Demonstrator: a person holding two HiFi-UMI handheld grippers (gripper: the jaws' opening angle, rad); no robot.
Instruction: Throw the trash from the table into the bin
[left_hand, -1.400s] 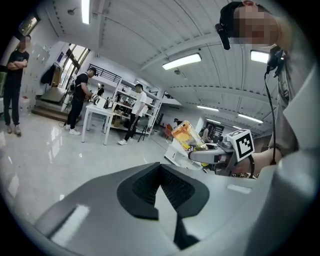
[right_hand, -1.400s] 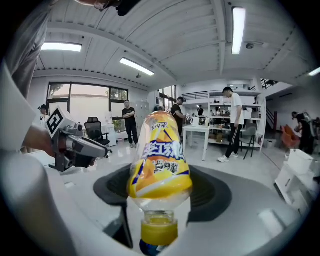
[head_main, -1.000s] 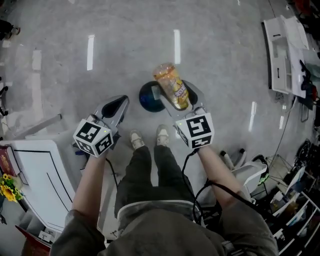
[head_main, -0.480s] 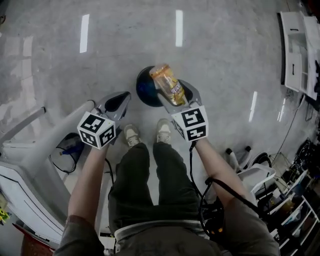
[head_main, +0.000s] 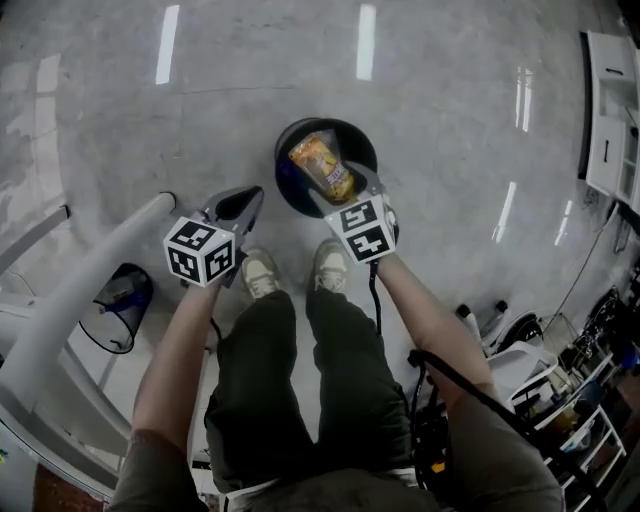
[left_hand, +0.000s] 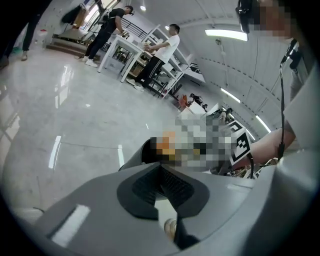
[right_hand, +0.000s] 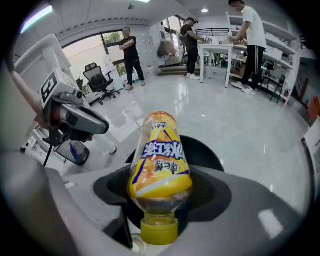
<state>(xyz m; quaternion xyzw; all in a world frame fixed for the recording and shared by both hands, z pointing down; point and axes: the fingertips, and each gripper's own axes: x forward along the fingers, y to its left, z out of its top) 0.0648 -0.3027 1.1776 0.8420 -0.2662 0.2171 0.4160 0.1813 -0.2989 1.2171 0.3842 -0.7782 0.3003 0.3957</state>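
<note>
Bottle (head_main: 322, 168) is hanging over the bin's (head_main: 286, 150) open mouth, its neck end clamped in the right gripper (head_main: 343, 188), long axis pointing away from it; left gripper (head_main: 236, 205) is hovering beside the bin, jaws together on nothing

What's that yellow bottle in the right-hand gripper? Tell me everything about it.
The bottle is clear plastic, with a yellow-orange label, blue print and a yellow cap. The right gripper clamps it near the neck, cap toward the gripper, base pointing away. Seen from above, it is over the dark round bin on the floor.
</note>
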